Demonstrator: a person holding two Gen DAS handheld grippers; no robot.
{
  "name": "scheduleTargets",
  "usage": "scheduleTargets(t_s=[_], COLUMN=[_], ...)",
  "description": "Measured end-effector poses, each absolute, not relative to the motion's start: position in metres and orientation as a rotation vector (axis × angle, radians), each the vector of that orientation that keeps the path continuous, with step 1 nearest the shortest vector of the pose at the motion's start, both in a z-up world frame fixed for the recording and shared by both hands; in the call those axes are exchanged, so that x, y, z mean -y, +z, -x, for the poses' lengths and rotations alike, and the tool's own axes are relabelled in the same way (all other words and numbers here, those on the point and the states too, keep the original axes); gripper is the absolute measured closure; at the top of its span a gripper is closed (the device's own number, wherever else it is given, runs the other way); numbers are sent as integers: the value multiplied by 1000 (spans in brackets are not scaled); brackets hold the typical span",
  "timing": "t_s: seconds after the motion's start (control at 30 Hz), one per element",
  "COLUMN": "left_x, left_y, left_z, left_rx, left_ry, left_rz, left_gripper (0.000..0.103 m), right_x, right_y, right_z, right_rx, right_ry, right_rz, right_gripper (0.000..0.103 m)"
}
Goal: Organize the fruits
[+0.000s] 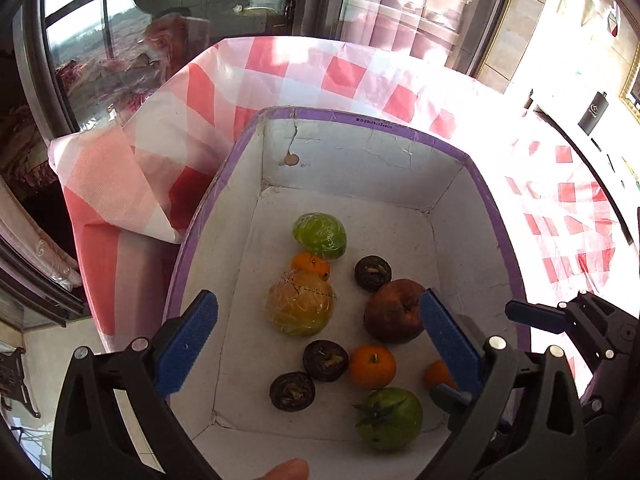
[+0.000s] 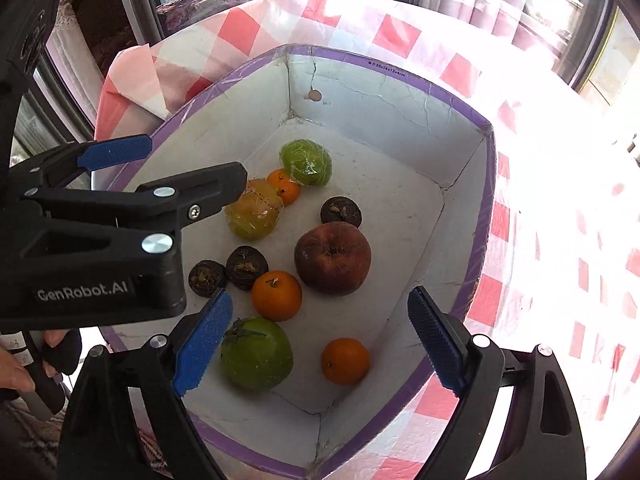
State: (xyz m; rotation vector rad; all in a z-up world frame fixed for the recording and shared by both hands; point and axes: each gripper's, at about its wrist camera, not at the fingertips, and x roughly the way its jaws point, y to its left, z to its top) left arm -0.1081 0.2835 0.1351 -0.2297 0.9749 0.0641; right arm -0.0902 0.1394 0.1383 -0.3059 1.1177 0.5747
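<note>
A white box with a purple rim holds several fruits: a green wrapped fruit, a yellow wrapped fruit, a dark red apple, a green tomato, three oranges, and three dark round fruits. My left gripper is open and empty above the box. My right gripper is open and empty above the box's near corner. The right gripper shows in the left wrist view, the left gripper in the right wrist view.
The box sits on a table under a red-and-white checked cloth. Windows and curtains stand behind. A fold of cloth hangs off the table's left corner.
</note>
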Motion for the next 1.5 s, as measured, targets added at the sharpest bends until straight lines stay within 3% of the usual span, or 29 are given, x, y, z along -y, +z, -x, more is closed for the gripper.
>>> scheduleTargets(t_s=[0.4, 1.5], left_x=[-273, -266], left_y=[111, 118], left_z=[113, 119], left_rx=[-1120, -1129], left_ry=[38, 114], left_rz=[203, 123], left_gripper=[2, 2], right_x=[-149, -146], right_y=[123, 119], right_z=[97, 99], right_rx=[-1168, -1175], right_ry=[530, 531], right_rz=[363, 340], right_gripper=[17, 17])
